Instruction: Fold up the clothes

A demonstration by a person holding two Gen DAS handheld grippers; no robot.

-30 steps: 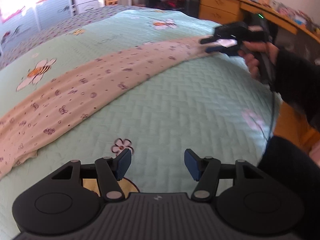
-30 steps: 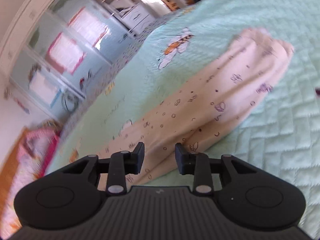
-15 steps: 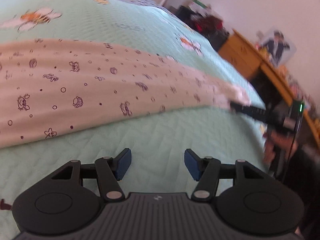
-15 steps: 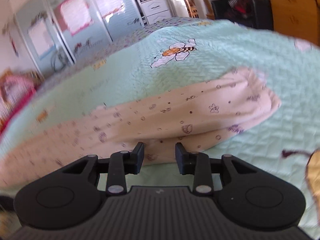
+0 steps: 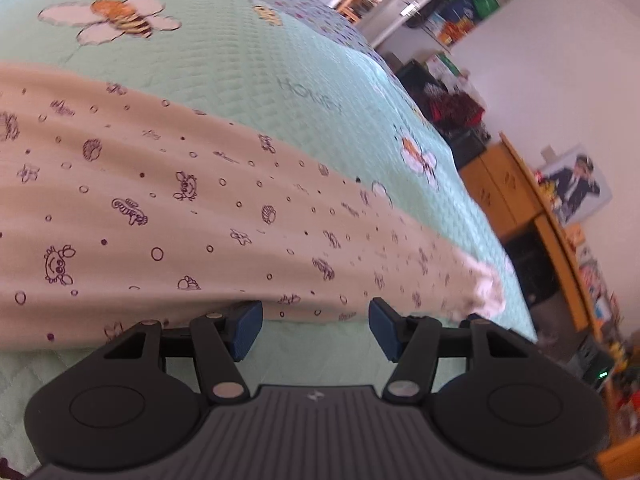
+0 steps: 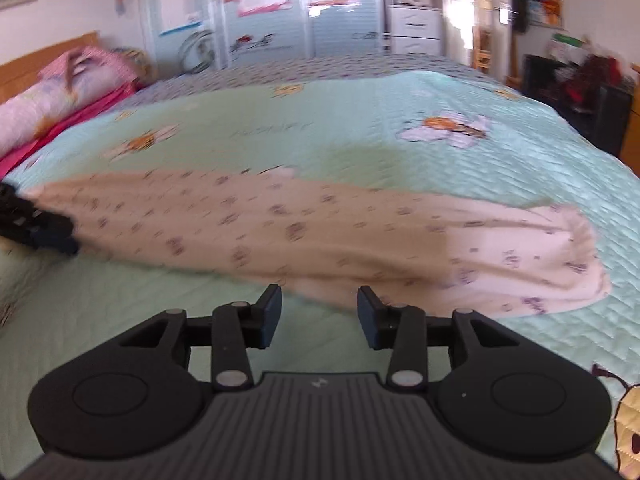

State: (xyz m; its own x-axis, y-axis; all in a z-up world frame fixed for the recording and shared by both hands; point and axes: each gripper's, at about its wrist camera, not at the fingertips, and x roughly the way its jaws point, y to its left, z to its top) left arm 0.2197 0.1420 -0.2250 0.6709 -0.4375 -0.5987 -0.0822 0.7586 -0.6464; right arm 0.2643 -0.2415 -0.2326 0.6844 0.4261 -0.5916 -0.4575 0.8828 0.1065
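A long cream garment (image 5: 168, 208) printed with small purple figures lies stretched across the mint quilt (image 5: 248, 64). My left gripper (image 5: 316, 332) is open at its near edge, and the cloth's hem just reaches the left pad (image 5: 246, 330). In the right wrist view the same garment (image 6: 320, 228) runs left to right. My right gripper (image 6: 319, 316) is open just short of its near edge, holding nothing. At the strip's far left end is a dark shape, the left gripper (image 6: 36, 228), blurred.
Pink pillows (image 6: 60, 88) and a wooden headboard (image 6: 44, 56) stand at the bed's left end. White drawers (image 6: 416, 28) and wardrobe doors line the far wall. A wooden desk (image 5: 520, 200) with clutter runs along the bed's other side.
The left gripper has come in from the open quilt to the garment's near edge. The right gripper has swung round to face the garment's long side, its jaws slightly wider.
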